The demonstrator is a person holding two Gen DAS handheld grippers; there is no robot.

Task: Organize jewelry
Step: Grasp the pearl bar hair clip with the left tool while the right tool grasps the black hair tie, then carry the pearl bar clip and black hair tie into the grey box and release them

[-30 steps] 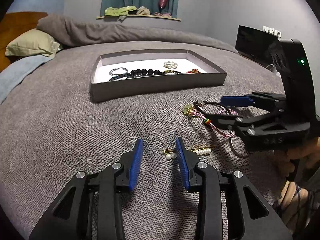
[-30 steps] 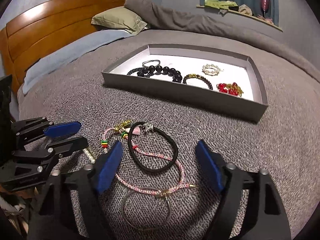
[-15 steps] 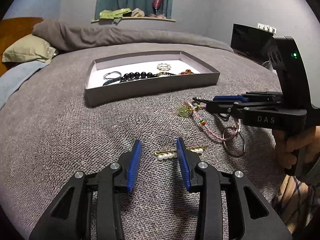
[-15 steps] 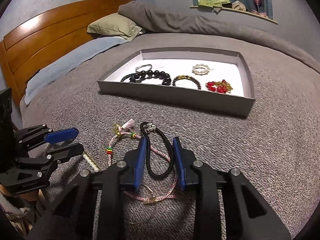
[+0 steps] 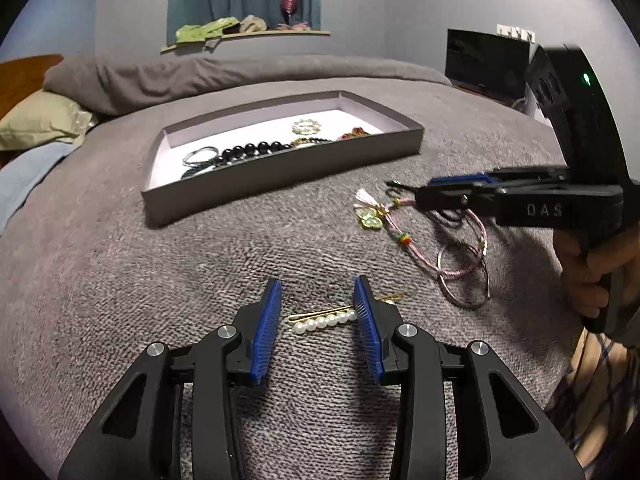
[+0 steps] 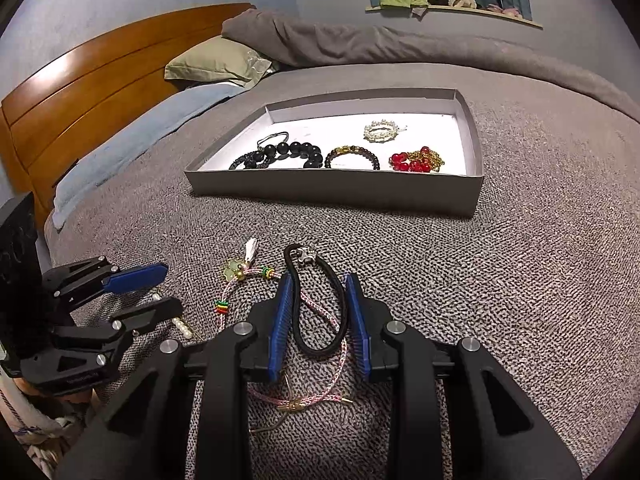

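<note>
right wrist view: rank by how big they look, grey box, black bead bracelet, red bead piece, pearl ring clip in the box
1. grey box, by far the largest.
2. black bead bracelet.
3. red bead piece.
4. pearl ring clip, though it lies farther back, so its gap from the red piece is unsure.

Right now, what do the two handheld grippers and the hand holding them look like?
Both grippers, left and right, are black plastic with ribbed blue pads on the fingers and silver screws at the joints. The right one's body carries the letters DAS and a small green light. A bare hand grips its handle, above plaid fabric at the frame's lower right edge.
</note>
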